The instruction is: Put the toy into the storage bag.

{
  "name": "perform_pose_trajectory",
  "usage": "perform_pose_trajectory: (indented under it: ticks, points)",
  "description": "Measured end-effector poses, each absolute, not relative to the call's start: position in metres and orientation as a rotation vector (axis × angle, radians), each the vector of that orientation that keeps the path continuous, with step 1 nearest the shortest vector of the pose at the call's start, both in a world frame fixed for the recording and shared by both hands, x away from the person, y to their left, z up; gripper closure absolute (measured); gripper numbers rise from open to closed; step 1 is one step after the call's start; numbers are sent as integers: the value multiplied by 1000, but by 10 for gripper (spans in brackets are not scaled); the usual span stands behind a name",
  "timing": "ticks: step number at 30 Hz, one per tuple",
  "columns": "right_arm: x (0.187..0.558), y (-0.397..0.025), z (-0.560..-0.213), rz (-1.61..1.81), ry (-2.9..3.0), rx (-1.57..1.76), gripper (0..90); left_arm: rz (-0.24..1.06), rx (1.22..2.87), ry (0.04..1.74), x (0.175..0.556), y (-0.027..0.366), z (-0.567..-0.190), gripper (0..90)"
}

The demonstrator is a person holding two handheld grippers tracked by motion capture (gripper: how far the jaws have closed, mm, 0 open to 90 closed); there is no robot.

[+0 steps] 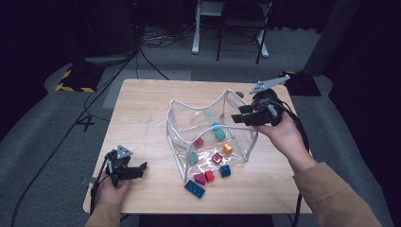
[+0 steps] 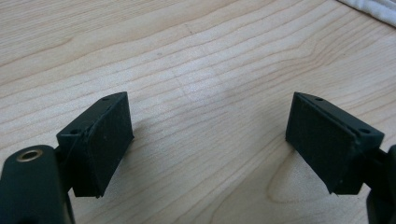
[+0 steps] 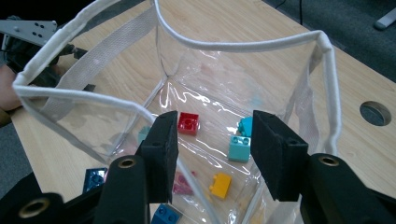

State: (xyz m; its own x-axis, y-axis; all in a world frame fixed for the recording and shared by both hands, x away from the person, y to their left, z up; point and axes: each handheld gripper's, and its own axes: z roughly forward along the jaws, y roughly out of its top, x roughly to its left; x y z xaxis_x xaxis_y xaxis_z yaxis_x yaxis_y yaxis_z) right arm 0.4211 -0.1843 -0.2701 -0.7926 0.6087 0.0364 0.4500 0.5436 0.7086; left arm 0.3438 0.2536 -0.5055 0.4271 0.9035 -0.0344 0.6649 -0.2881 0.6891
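- Your high view looks forward and down over the whole tabletop.
- Your left gripper view sits close above bare wood, looking along its jaws.
- Your right gripper view looks down into the clear bag, which the high view shares.

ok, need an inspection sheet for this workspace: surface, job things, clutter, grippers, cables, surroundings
Surface: light wooden table, bare on its left half; round hole near the right edge.
Job's things: clear plastic bag with white trim, standing open; red, teal and orange toy bricks inside; a dark blue brick and others on the table just in front of it.
Clutter: nothing seen.
Grippers: left hand-held gripper open, low over bare wood; right hand-held gripper open, at the bag's right rim.
Cables: black cables across the floor; one trails from each gripper.
Surroundings: grey carpet, dark curtains, a yellow-and-black striped stand base, white desk legs.
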Motion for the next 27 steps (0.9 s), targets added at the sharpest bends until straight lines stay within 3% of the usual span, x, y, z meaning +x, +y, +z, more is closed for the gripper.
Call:
perform_pose_trajectory:
  ticks: [15,27]
  points:
    - [370,-216,-265,1216,2498,857,502,487,2051,1319,344,254,-505,151]
    - [343,-221,-294,1262,2495,856,497,487,2051,1319,344,254,-505,151]
